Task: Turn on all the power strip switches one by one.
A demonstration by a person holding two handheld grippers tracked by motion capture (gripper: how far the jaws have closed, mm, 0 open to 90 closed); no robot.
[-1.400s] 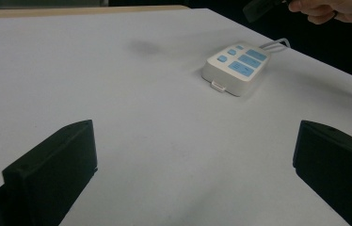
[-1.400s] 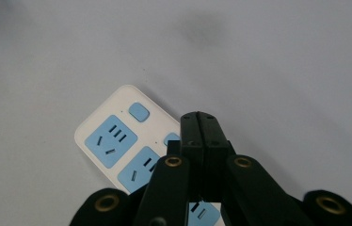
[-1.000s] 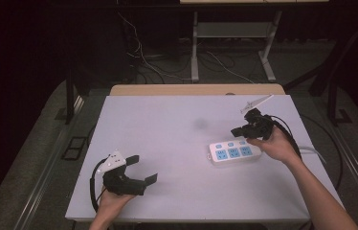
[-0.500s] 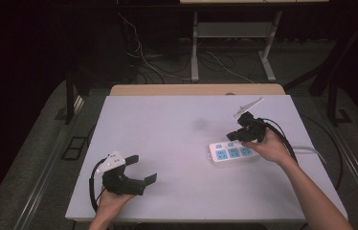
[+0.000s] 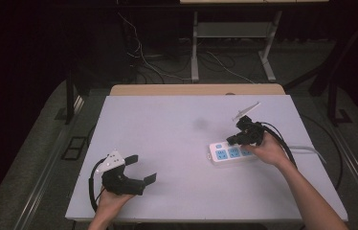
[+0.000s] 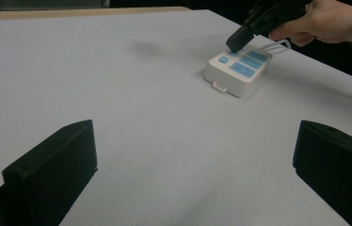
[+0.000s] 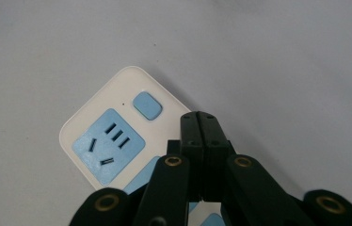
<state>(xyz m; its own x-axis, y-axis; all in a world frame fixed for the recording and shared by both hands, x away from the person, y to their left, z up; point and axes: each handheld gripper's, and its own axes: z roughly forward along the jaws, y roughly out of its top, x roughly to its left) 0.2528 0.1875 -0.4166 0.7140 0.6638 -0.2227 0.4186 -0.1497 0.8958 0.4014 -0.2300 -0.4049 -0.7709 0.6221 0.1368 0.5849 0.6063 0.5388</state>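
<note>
Plainly, the risks sit around the right hand's work on the strip.

Power strip (image 5: 230, 153): white with blue socket faces and a small blue switch button (image 7: 147, 105) at one end; it lies flat on the right half of the white table (image 5: 167, 124), its white cord (image 5: 311, 149) trailing off to the right.

Right gripper (image 5: 237, 139): jaws pressed together with nothing between them, tip poised over the strip just beside the button; whether it touches the surface cannot be told.

Left gripper (image 5: 141, 167): jaws spread wide and empty, resting low on the near left of the table, well apart from the strip.

Likely aim: a judgement only, pressing the button with the closed tip.

Risk, missed press: the tip stands beside the button, so a straight push may land on the casing or a socket face.

Risk, sliding: nothing steadies the strip; a slanted push could skid it across the smooth table.

Risk, tipping: pressure near one end may lift the other.
</note>
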